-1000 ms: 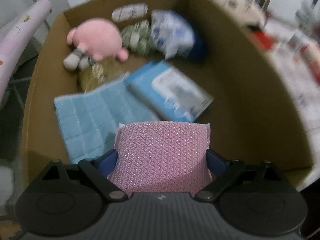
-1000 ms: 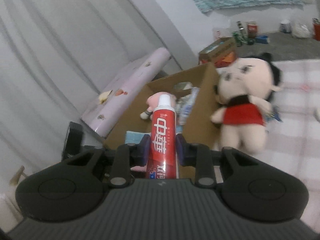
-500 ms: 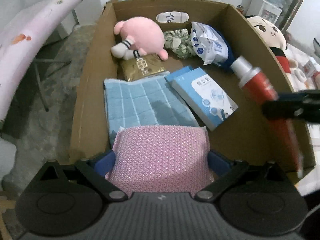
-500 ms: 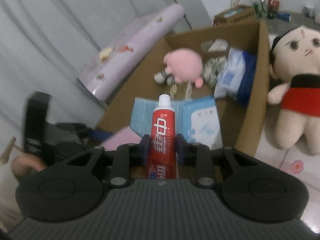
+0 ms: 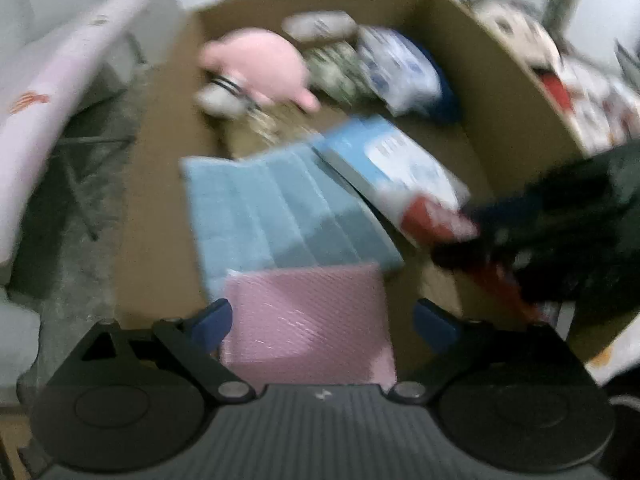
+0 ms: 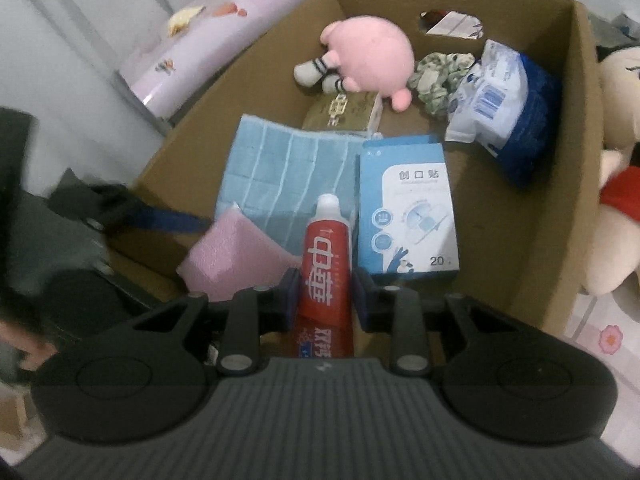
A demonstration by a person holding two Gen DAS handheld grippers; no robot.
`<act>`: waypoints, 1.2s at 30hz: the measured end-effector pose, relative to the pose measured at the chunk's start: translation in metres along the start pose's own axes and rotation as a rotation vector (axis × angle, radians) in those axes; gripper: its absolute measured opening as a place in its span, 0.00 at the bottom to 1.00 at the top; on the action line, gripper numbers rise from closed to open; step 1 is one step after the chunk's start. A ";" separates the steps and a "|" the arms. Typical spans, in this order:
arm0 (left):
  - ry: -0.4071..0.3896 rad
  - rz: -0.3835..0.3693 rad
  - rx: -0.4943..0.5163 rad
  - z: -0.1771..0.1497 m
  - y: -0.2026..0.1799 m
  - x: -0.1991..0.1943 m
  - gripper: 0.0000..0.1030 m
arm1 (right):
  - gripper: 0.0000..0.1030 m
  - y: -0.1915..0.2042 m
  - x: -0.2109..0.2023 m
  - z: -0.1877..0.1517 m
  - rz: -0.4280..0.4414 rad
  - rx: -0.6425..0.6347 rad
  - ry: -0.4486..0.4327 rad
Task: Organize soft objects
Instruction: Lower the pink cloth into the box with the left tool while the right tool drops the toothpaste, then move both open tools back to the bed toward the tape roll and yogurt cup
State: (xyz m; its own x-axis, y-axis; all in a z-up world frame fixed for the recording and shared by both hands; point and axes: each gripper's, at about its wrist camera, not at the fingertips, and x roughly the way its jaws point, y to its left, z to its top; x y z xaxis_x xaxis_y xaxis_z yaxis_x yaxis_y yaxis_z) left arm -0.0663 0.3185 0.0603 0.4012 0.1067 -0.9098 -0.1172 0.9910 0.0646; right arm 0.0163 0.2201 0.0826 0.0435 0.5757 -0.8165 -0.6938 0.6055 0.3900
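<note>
Over the open cardboard box (image 6: pixel 576 160) I hold both grippers. Inside it lie a blue cloth (image 6: pixel 280 168), a pink plush (image 6: pixel 372 56) and a blue plaster box (image 6: pixel 408 204). My left gripper (image 5: pixel 320 316) is clamped on a pink sponge (image 5: pixel 308 320); my right gripper (image 6: pixel 325 294) pinches a red toothpaste tube (image 6: pixel 326 264).

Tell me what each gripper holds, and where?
Right gripper pinches the toothpaste tube across its body. Left gripper: pink sponge between its fingers; too blurred to tell the grip.
</note>
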 end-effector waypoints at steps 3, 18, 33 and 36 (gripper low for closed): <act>-0.067 0.034 -0.045 -0.002 0.013 -0.019 0.95 | 0.27 0.007 0.008 0.004 -0.010 -0.041 0.016; -0.145 0.000 -0.183 -0.012 0.022 -0.050 0.94 | 0.54 0.016 0.016 0.011 -0.023 -0.047 -0.002; -0.331 -0.119 0.126 0.018 -0.116 -0.112 0.92 | 0.66 -0.135 -0.182 -0.161 -0.171 0.299 -0.519; -0.352 -0.132 0.256 0.034 -0.171 -0.097 0.81 | 0.66 -0.172 -0.198 -0.191 -0.316 0.353 -0.561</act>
State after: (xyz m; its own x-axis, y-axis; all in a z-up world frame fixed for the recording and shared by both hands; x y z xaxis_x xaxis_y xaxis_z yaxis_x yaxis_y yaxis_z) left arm -0.0540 0.1417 0.1518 0.6873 -0.0453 -0.7249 0.1666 0.9813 0.0966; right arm -0.0103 -0.1029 0.0958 0.6302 0.4813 -0.6093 -0.3179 0.8759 0.3630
